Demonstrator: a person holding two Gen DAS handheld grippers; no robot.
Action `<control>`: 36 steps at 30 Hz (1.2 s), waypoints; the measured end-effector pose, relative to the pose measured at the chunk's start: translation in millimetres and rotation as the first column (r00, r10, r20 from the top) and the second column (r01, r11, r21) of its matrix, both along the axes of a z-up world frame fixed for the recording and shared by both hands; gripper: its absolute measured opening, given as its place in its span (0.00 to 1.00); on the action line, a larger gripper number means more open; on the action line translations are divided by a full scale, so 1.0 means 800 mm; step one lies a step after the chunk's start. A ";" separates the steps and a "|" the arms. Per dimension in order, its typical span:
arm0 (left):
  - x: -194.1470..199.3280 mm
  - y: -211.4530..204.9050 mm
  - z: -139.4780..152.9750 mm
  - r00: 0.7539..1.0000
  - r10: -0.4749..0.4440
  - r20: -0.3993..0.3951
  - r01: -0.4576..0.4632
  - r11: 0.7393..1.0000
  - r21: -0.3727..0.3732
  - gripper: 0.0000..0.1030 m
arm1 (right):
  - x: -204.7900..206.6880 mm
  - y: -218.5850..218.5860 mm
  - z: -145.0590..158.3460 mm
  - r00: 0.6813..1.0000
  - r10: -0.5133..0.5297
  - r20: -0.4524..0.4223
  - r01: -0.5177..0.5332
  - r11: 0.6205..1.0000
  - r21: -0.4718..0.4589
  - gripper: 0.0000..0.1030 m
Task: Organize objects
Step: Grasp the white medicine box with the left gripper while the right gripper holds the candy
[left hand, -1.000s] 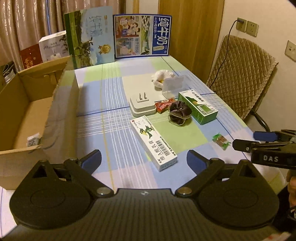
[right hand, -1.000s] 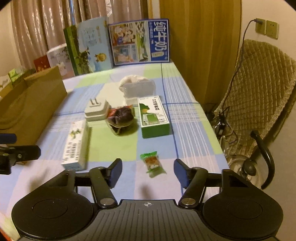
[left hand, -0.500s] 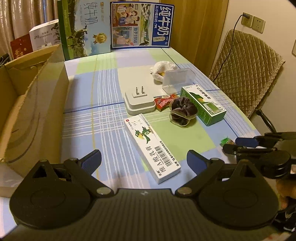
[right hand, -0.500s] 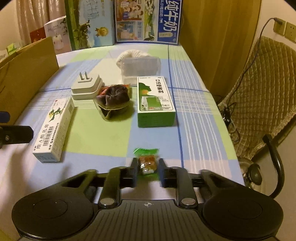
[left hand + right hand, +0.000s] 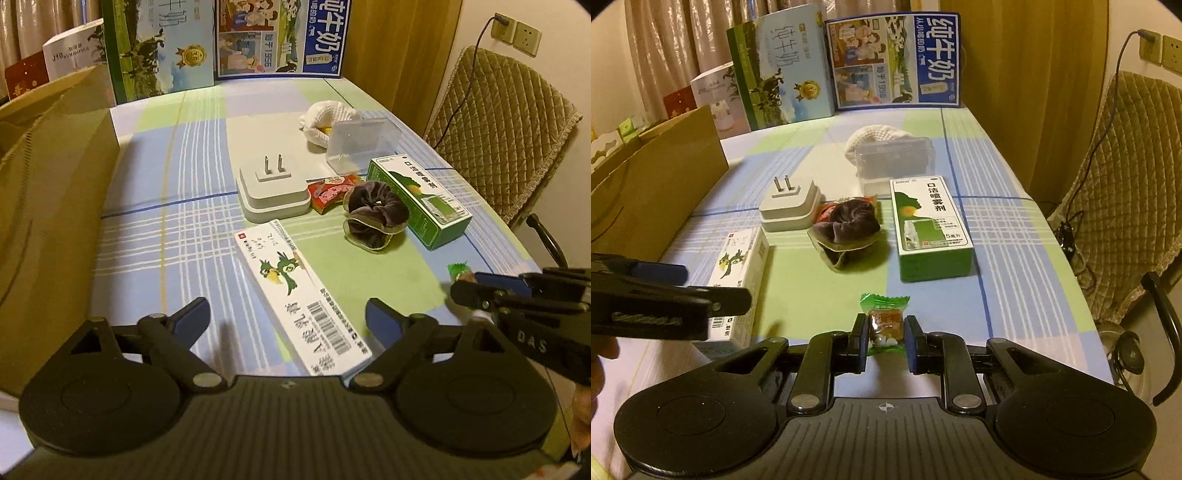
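Observation:
A long white medicine box [image 5: 301, 297] with a green bird print lies on the checked tablecloth. My left gripper [image 5: 286, 319] straddles its near end; the jaws are closing, and the pads stand clear of the box sides. In the right wrist view my right gripper [image 5: 885, 341] is shut on a small candy in a green wrapper [image 5: 884, 321] at the table's near edge. The same candy [image 5: 458, 271] peeks out at the right gripper's tip in the left wrist view. The white box [image 5: 738, 284] shows at the left, half hidden by the left gripper.
A white plug adapter [image 5: 273, 188], a red snack packet [image 5: 328, 192], a dark scrunchie [image 5: 375, 218], a green spray box [image 5: 421, 199], a clear plastic case [image 5: 364, 142] and a white net pouch [image 5: 325, 120] lie mid-table. A cardboard box [image 5: 48, 192] stands left. Milk cartons line the back; a padded chair [image 5: 506, 129] stands right.
My left gripper moved forward and down over the white box, and its jaws narrowed. My right gripper closed on the green-wrapped candy and then stayed put.

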State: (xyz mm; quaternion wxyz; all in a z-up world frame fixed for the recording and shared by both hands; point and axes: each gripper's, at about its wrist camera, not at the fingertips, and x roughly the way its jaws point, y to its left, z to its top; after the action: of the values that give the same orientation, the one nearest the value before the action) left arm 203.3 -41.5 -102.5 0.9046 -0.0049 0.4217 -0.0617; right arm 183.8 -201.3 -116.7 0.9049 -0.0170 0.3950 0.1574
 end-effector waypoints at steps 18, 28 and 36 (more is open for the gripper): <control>0.016 -0.015 -0.015 0.997 -0.074 -0.026 0.076 0.993 0.094 0.35 | -0.001 0.008 -0.005 1.000 0.007 -0.022 -0.006 1.000 0.005 0.16; 0.007 -0.014 -0.014 0.996 -0.083 -0.038 0.086 0.991 0.100 0.32 | -0.004 0.009 -0.004 1.000 0.007 -0.024 -0.006 1.000 0.010 0.16; -0.031 -0.008 0.014 0.997 -0.075 -0.023 0.077 0.995 0.062 0.32 | -0.032 0.015 0.024 1.000 -0.013 -0.018 0.013 0.999 0.048 0.17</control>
State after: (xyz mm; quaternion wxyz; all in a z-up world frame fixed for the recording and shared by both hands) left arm 178.7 -47.6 -91.2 0.8969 0.0388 0.4328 -0.0827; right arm 158.2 -189.1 -97.3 0.9026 0.0087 0.3990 0.1611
